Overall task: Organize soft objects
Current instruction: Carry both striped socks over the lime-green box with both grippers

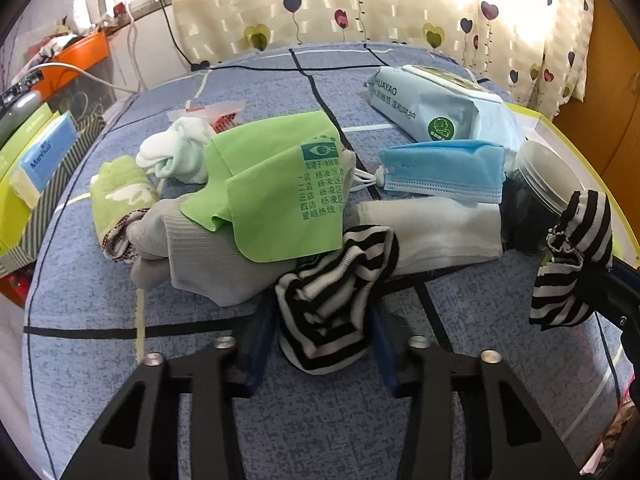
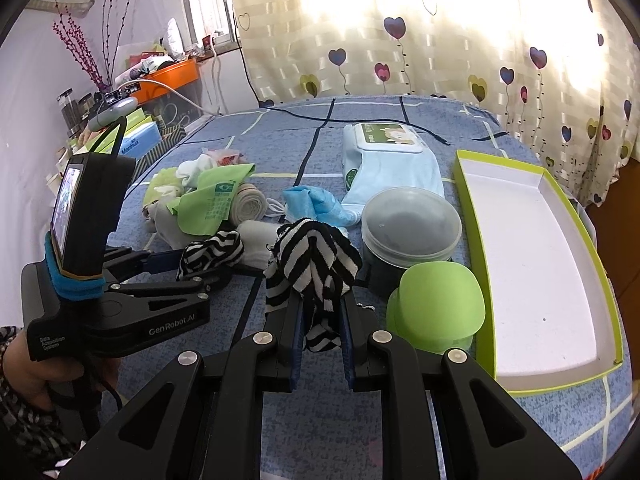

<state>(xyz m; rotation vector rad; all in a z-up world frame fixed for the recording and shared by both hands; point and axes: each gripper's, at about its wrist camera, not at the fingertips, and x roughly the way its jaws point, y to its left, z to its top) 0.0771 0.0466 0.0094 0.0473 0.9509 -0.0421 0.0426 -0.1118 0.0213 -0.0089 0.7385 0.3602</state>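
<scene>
- Bedspread (image 2: 400, 420), blue with dark and pale lines, carries everything; a heart-print curtain (image 2: 440, 40) hangs behind its far edge.
- Left gripper (image 1: 324, 344) sits at the near edge of a heap of soft things, its blue pads on either side of a black-and-white striped sock (image 1: 336, 304); the pads appear to press on the bunched sock, which lies on the bedspread against the heap.
- Right gripper (image 2: 320, 328) is clamped on a second striped sock (image 2: 312, 264), lifted clear of the bedspread, its cuff flopping over the fingertips.
- Heap behind the left gripper: a green cleaning cloth (image 1: 276, 192) with printed text draped over a grey sock (image 1: 192, 256), a white sock (image 1: 176, 148) and a green towel (image 1: 120, 196) towards the left edge, and a folded white cloth (image 1: 444, 236) to the right.
- Blue face mask (image 1: 444, 172) lies behind the white cloth, just in front of a pale blue pack of wet wipes (image 1: 436, 100).
- Clear round tub with a lid (image 2: 408, 220) stands near the right gripper, a green lidded container (image 2: 436, 304) just beside it on the near side.
- Shallow green-edged box lid (image 2: 476, 248) with a white inside lies along the right edge of the bedspread, nothing in it.
- A person's hand (image 2: 24, 364) grips the left tool's handle.
</scene>
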